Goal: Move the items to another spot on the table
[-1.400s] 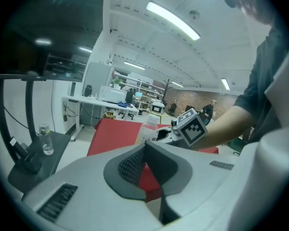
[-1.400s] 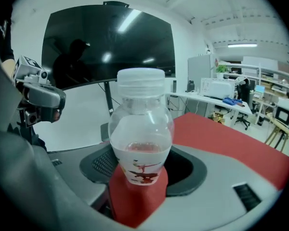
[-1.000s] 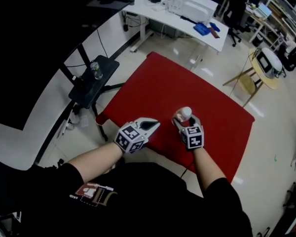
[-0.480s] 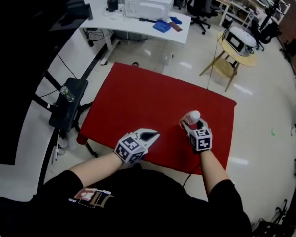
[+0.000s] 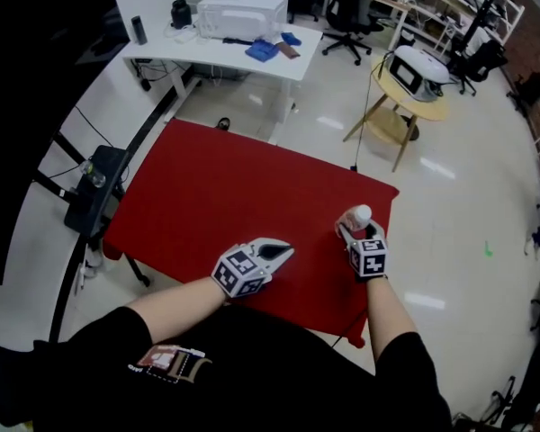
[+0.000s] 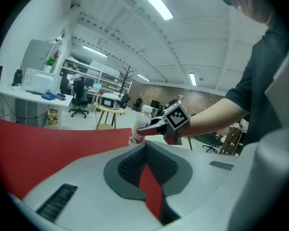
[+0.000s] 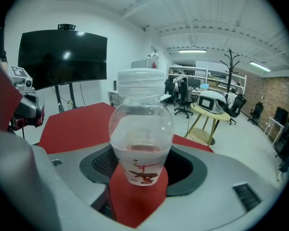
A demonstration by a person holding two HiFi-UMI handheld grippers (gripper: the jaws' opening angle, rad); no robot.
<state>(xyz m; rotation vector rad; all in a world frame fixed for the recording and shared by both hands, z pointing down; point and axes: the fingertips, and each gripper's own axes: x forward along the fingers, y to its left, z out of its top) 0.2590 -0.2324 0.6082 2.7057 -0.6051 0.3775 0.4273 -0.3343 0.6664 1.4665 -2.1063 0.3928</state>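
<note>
Head view: bottle [image 5: 362,213] is pinched in right tongs [image 5: 353,230] over the red worktop's [image 5: 234,187] 4 o'clock edge. Left tongs [image 5: 279,251] are pressed together, empty. Bottle is not yet set down, so placement is judged pending.

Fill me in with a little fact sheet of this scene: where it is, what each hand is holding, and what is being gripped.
Setting: a red table in an open office, with a white desk beyond it.
Who: a person with a hand-held gripper in each hand.
Right side: the right hand-held gripper has its jaws closed on a bottle, near the table's right edge.
Bottle: clear, white cap, upright.
Left side: the left hand-held gripper is shut, with nothing in it, over the table's near edge.
Lifted or resting: cannot tell.
</note>
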